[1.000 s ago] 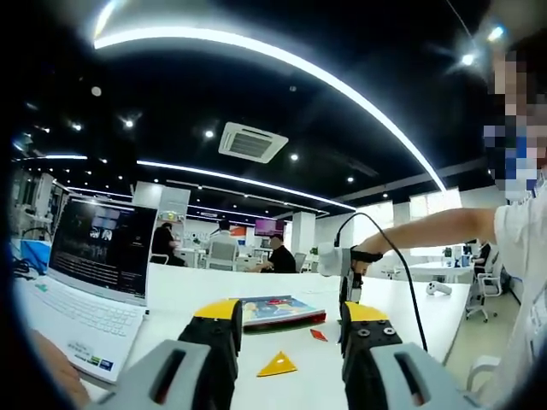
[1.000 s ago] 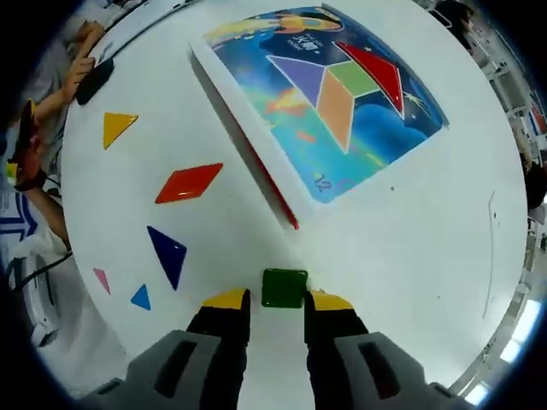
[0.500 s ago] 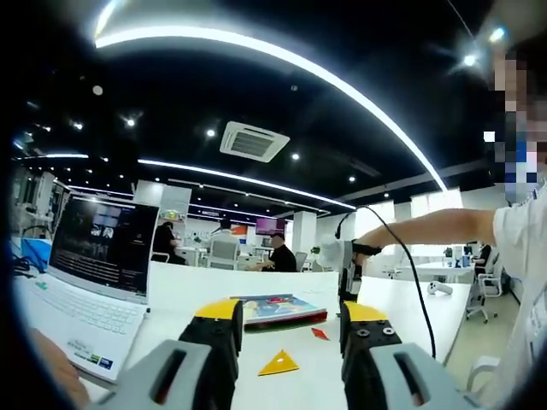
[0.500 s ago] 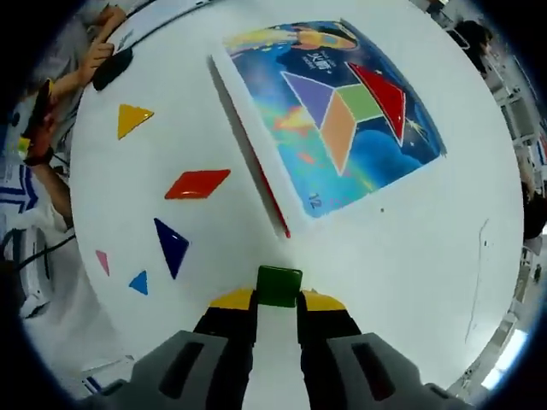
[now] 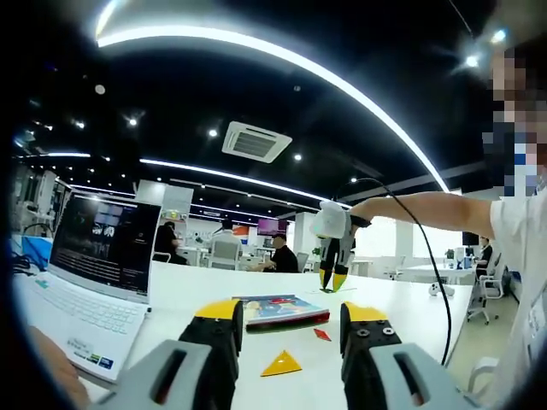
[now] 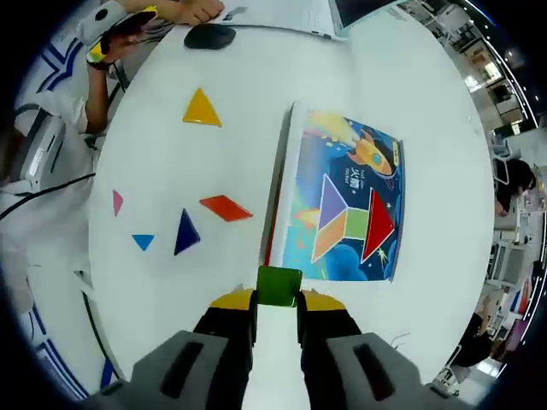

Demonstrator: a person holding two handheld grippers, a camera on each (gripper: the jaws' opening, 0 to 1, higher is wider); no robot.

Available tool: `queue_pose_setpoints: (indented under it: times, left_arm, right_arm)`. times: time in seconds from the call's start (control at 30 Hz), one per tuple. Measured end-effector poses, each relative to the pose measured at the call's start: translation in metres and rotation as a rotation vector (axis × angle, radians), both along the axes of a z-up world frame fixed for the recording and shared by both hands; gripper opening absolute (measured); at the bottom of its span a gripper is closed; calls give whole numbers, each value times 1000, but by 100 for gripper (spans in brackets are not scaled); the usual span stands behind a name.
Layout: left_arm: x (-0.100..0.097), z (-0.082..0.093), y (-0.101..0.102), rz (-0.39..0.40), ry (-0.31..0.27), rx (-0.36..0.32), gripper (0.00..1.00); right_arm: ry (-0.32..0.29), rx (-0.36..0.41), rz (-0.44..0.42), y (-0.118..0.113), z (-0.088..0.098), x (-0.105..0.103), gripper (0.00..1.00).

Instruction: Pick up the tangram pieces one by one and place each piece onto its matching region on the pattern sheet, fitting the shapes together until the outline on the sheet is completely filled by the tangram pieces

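My right gripper [image 6: 278, 299] is shut on a green square piece [image 6: 279, 285], held high above the white table [image 6: 427, 111]. Below lies the pattern sheet [image 6: 386, 256], a blue picture with a purple, orange, green and red shape at its middle. Loose pieces lie beside the sheet: a yellow triangle [image 6: 202, 109], a red parallelogram [image 6: 226, 207], a dark blue triangle [image 6: 185, 233], a small blue triangle [image 6: 143, 242] and a pink triangle [image 6: 117, 202]. My left gripper [image 5: 291, 329] stands open low over the table, near the yellow triangle [image 5: 280, 365]. In the left gripper view the right gripper [image 5: 332, 278] hangs above the sheet [image 5: 278, 309].
An open laptop [image 5: 94, 256] stands on the table's left side, and a black mouse [image 6: 209, 36] lies near it. A person's arm [image 5: 427, 213] with a cable reaches in from the right. People sit at desks far behind.
My right gripper has risen well above the table with the green square, and its view has rolled. The left gripper has stayed where it was.
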State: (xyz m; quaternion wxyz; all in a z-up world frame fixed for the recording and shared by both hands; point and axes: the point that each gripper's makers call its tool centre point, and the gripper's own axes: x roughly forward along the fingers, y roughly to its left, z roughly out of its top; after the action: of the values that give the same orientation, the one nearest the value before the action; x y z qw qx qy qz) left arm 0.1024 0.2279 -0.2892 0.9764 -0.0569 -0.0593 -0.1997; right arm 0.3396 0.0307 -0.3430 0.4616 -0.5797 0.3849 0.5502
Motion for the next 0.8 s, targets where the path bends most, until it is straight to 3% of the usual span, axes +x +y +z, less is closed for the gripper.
queue_pose_setpoints:
  times: [0.3, 0.47, 0.57, 0.8]
  left_arm:
    - [5, -7, 3, 12, 16, 4, 47]
    - [8, -13, 7, 26, 32, 11, 47]
    - [12, -16, 12, 37, 40, 7, 47]
    - [16, -24, 12, 37, 61, 8, 47]
  right_arm:
    - [5, 22, 20, 38, -9, 30, 21]
    - [35, 31, 45, 71, -28, 52, 21]
    - [44, 16, 42, 72, -40, 48, 21]
    - [52, -11, 39, 63, -49, 58, 21]
